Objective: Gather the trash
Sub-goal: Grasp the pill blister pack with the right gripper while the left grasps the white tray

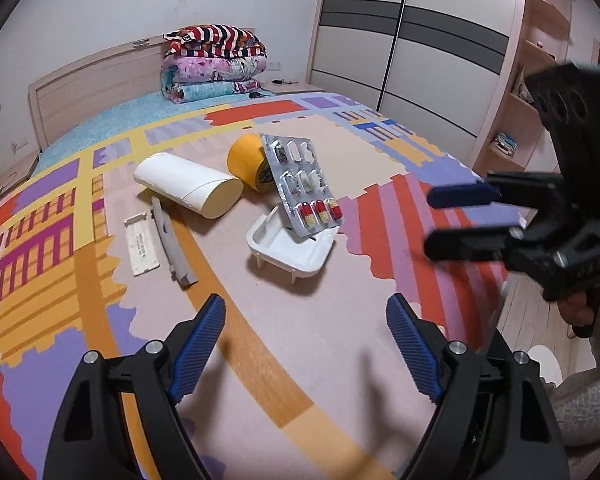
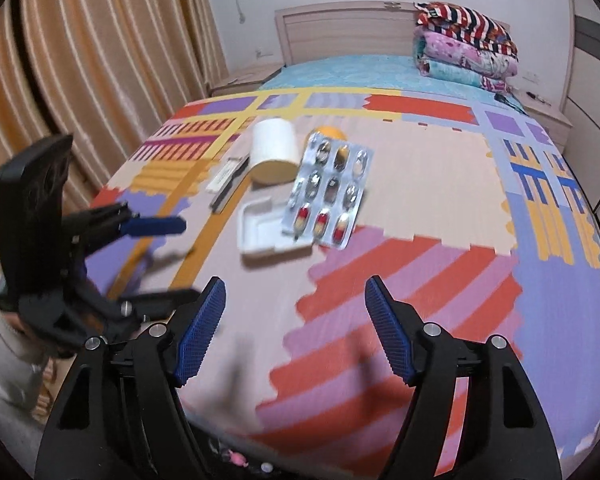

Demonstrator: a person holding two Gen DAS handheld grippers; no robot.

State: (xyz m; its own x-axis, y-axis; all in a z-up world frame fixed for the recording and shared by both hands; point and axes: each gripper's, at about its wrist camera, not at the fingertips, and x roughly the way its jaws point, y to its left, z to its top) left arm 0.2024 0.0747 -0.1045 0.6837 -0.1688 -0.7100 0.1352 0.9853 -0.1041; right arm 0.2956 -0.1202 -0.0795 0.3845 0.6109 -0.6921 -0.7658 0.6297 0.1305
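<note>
Looking along the left gripper [image 1: 306, 320], the left wrist view shows its blue pads spread wide over bare patterned bedspread [image 1: 340, 360], nothing between them; the right gripper [image 1: 430, 220] enters from the right edge, jaws parted and empty. Near the middle of the bed the trash sits clustered: a blister pack [image 1: 304, 184] with three red-and-yellow capsules left in its lowest row leans tilted, its lower edge in a white plastic tray [image 1: 284, 248]; behind it lies a yellow cup [image 1: 246, 160] on its side, touching a white paper roll [image 1: 188, 182]. Toward the left edge a grey strip [image 1: 174, 248] and a flat white strip [image 1: 140, 246] lie side by side. Only this view shows the wardrobe [image 1: 416, 40] and wooden shelves [image 1: 540, 60]. The right wrist view, somewhat blurred, shows the right gripper [image 2: 294, 312] released over the bed's near edge, and the left gripper [image 2: 180, 258] at the left, its lower finger smeared. Curtains [image 2: 100, 80] appear only here. The cup [image 2: 330, 132] is mostly hidden behind the pack [image 2: 328, 192], and the two strips merge indistinctly.
</note>
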